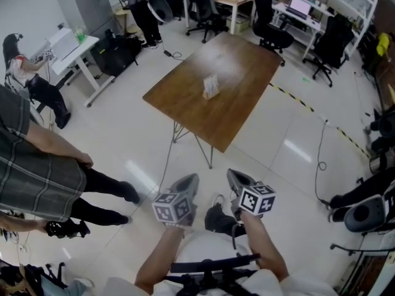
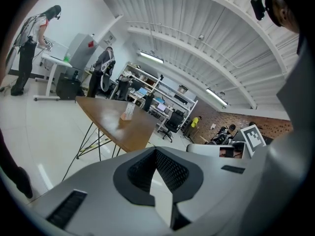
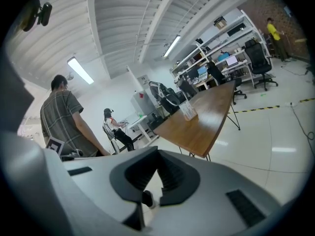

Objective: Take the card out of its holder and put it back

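A clear card holder with a white card (image 1: 211,86) stands near the middle of the brown wooden table (image 1: 234,113), far ahead of both grippers. My left gripper (image 1: 189,180) and right gripper (image 1: 235,177) are held side by side over the floor, short of the table's near corner, both shut and with nothing in them. In the left gripper view the jaws (image 2: 156,152) are together, and the card holder (image 2: 128,111) is small on the table (image 2: 115,124) beyond. The right gripper view shows its shut jaws (image 3: 158,152) pointing at the card holder (image 3: 187,110).
A person in a plaid shirt (image 1: 37,165) stands close on the left. Another person (image 1: 24,73) sits at a white desk (image 1: 77,51) at the far left. Office chairs (image 1: 271,23) and desks line the back. A cable (image 1: 321,159) and yellow-black tape (image 1: 296,98) lie on the floor at right.
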Motion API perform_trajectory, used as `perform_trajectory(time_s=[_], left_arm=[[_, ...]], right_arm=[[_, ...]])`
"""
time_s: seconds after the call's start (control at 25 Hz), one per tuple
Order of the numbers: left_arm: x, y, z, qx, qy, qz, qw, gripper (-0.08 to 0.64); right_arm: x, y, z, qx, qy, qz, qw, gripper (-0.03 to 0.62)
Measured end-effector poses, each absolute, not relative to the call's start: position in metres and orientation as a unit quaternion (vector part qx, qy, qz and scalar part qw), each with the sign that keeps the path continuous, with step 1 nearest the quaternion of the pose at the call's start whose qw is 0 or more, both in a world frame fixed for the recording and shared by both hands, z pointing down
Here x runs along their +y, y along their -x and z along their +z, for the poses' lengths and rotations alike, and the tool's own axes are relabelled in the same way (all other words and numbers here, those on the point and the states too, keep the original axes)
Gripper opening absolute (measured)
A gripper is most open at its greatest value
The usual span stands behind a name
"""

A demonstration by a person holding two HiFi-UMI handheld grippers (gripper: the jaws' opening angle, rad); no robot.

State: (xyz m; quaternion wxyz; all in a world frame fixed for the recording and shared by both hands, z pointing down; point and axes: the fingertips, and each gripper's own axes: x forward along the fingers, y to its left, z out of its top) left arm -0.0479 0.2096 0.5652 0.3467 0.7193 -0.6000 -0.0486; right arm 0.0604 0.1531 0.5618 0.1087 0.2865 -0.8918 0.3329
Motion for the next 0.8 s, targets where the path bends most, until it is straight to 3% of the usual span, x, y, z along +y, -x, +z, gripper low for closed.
perform_trajectory(time_s=[0.8], left_arm=[[0.072,0.044,0.552,-0.605,-0.726,-0.021,0.325,0.000]], right_arm=[[0.014,-0.066,0.557,-0.889,-0.283,0.350,0.080,0.005]])
